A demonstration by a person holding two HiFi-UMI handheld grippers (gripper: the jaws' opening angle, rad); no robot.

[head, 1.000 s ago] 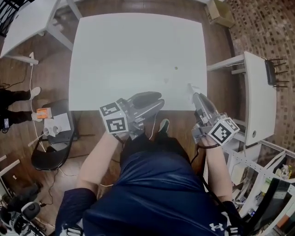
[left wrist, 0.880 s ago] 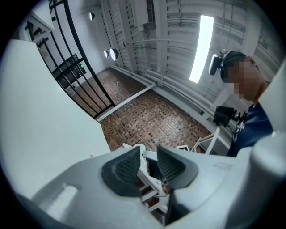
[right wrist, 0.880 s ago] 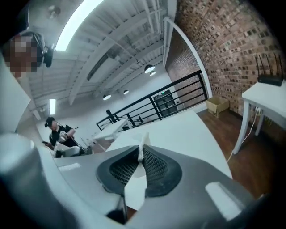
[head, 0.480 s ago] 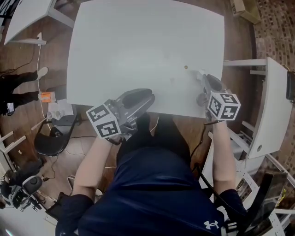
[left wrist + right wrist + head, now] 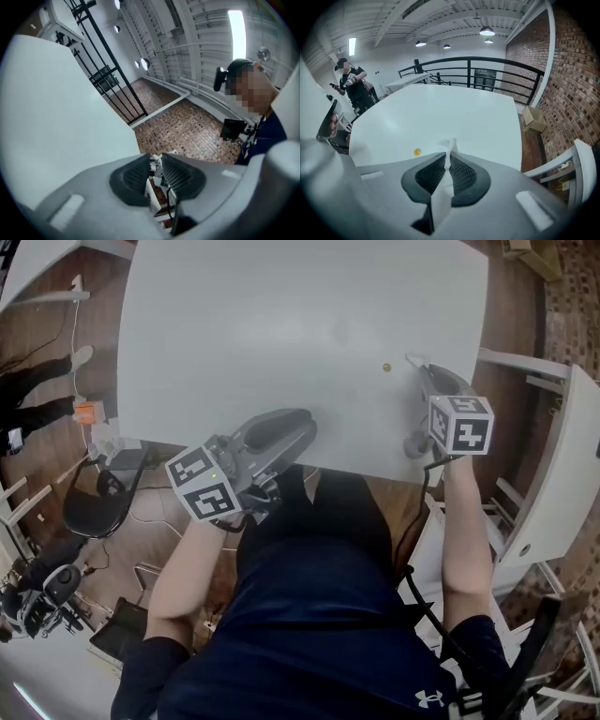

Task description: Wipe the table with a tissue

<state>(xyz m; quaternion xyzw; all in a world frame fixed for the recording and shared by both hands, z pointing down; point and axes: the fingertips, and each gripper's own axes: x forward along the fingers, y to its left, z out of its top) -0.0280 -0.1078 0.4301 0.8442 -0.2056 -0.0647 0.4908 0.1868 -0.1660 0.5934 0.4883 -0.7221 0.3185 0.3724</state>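
The white table [image 5: 281,315] fills the upper head view. A small yellow spot [image 5: 386,367] lies on it near the right side, and it also shows in the right gripper view as a yellow spot [image 5: 416,152]. My right gripper [image 5: 420,373] hangs just right of that spot, tilted down, shut on a white tissue [image 5: 449,157] whose end pokes out past the tips. My left gripper [image 5: 302,420] hovers level at the near table edge. Its jaws are closing, a narrow gap still shows between the pads [image 5: 136,176], and nothing is in it.
A second white table [image 5: 562,484] stands close on the right. A dark chair [image 5: 103,512] with small items and a standing person [image 5: 37,404] are at the left. A cardboard box [image 5: 533,118] sits past the table's far right corner, by a black railing [image 5: 487,70].
My right gripper has come forward and down over the table, close to the yellow spot, still holding the tissue. The left gripper's jaws have narrowed and it has dropped a little.
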